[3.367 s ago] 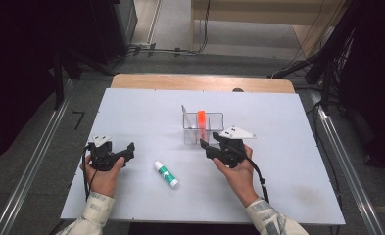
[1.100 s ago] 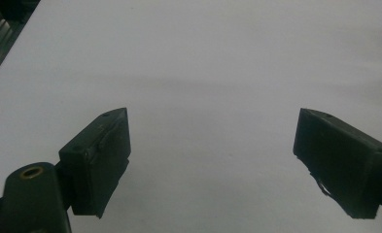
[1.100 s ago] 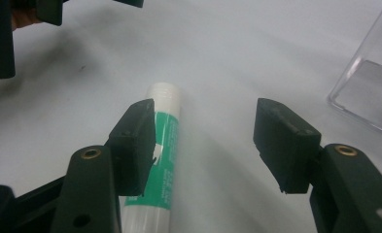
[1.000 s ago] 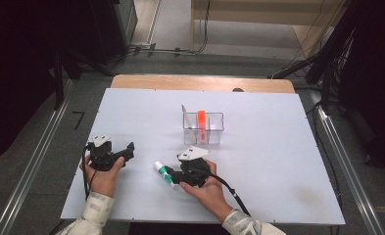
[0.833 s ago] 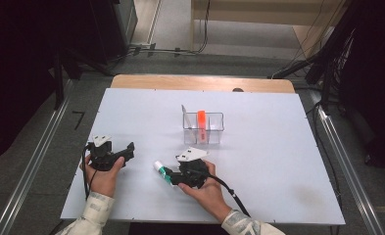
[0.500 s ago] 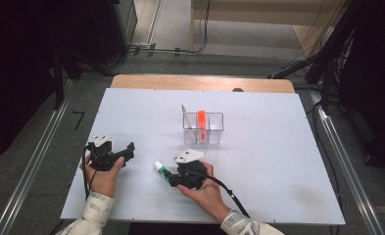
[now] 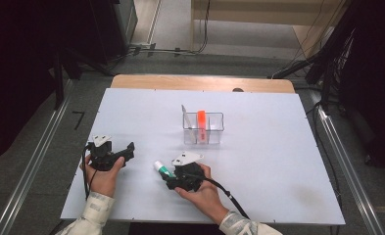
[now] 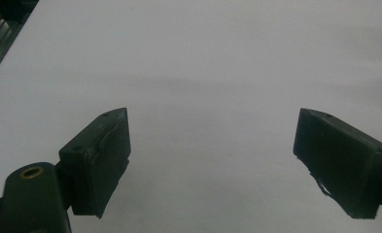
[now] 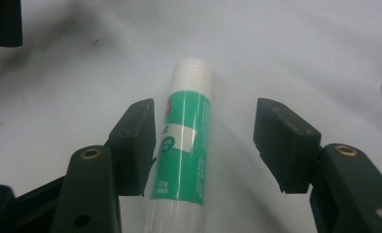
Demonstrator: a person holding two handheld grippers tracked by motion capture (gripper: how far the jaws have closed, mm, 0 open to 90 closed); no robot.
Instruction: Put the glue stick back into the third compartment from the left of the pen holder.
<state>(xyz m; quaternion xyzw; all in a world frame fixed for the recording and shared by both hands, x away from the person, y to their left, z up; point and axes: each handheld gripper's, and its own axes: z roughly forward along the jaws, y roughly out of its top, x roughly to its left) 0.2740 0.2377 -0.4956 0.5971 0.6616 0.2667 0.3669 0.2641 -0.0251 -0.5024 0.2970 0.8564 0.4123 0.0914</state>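
Observation:
A green-and-white glue stick (image 7: 160, 169) lies flat on the white table (image 7: 278, 161), its white cap end pointing away from me. My right gripper (image 7: 169, 177) is down at the table with its jaws on either side of the glue stick (image 9: 186, 141). In the right gripper view, the right gripper (image 9: 205, 124) is open: the left pad sits close beside the tube and the right pad stands well apart from it. My left gripper (image 7: 127, 154) rests open at the table's front left, and between the left gripper's (image 8: 213, 121) jaws there is bare table.
A clear plastic box (image 7: 217, 129) stands at mid-table with an orange marker (image 7: 201, 120) upright in it. A wooden strip (image 7: 200, 83) runs along the table's far edge. Dark stands and cables lie on the floor beyond.
Since the earliest frame my right gripper has come from beside the clear box down and left to the glue stick. Over the last second it edged slightly further over the tube. The left gripper kept still.

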